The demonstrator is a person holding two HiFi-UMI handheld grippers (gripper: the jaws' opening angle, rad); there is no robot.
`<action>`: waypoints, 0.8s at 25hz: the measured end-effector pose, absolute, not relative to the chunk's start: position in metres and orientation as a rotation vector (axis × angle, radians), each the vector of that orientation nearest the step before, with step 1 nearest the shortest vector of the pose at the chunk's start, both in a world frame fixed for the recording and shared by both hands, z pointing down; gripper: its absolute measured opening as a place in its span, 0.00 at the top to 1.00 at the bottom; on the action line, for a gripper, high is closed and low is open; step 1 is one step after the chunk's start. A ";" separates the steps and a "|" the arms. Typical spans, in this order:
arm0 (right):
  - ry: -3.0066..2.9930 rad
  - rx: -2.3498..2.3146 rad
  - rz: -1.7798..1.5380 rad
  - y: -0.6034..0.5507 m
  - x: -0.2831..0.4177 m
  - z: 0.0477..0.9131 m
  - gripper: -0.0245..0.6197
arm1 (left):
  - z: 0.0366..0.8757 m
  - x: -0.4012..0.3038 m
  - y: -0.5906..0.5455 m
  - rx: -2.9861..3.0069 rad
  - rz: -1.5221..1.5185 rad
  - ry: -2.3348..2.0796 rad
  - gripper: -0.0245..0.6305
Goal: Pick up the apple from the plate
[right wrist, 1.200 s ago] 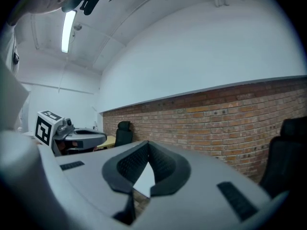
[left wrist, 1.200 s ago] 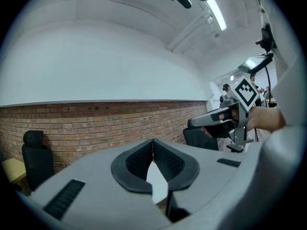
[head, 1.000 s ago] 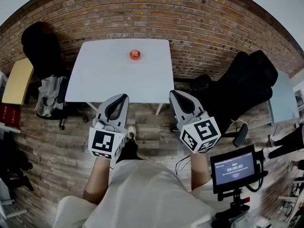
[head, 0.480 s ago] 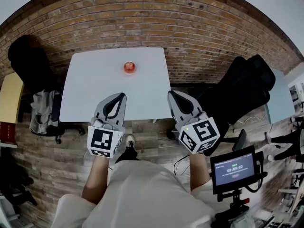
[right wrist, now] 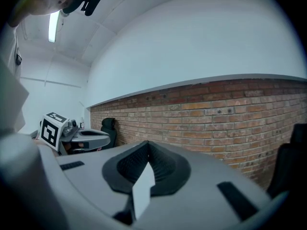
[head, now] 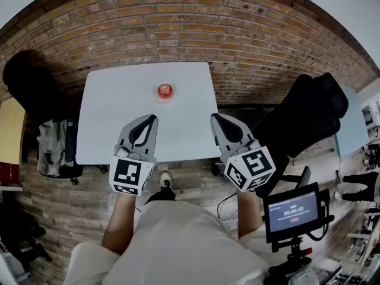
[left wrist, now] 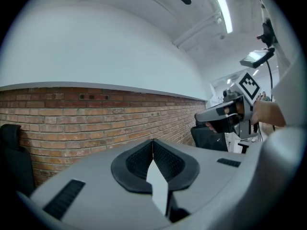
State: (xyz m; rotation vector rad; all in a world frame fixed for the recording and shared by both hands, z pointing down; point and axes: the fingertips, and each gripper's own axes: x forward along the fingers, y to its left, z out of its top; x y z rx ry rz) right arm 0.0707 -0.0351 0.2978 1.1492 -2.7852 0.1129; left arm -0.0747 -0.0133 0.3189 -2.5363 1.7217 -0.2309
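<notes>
— Where is the apple (head: 165, 90)?
— On the white table (head: 113, 117), toward its far side by the brick wall (head: 196, 28), well apart from both tools
— And the jaws?
— Left gripper (head: 152, 118) and right gripper (head: 215, 117) both pressed together, holding nothing

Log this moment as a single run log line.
phase: pre-grasp | left gripper: shut, empty | right gripper: shut, empty | apple: on table, far half, untouched
</notes>
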 end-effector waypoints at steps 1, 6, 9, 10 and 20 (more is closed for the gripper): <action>-2.782 1.151 0.117 -0.040 0.067 0.299 0.96 | 0.319 -0.078 -0.018 -2.538 -0.232 1.720 0.95; -2.762 1.176 0.134 -0.062 0.053 0.304 0.96 | 0.325 -0.097 -0.047 -2.548 -0.260 1.707 0.95; -2.745 1.185 0.155 -0.072 0.046 0.309 0.96 | 0.331 -0.105 -0.062 -2.564 -0.282 1.695 0.95; -2.738 1.191 0.161 -0.075 0.044 0.311 0.96 | 0.333 -0.108 -0.068 -2.568 -0.293 1.694 0.95; -2.655 1.244 0.216 -0.112 0.021 0.336 0.96 | 0.366 -0.128 -0.127 -2.642 -0.418 1.631 0.95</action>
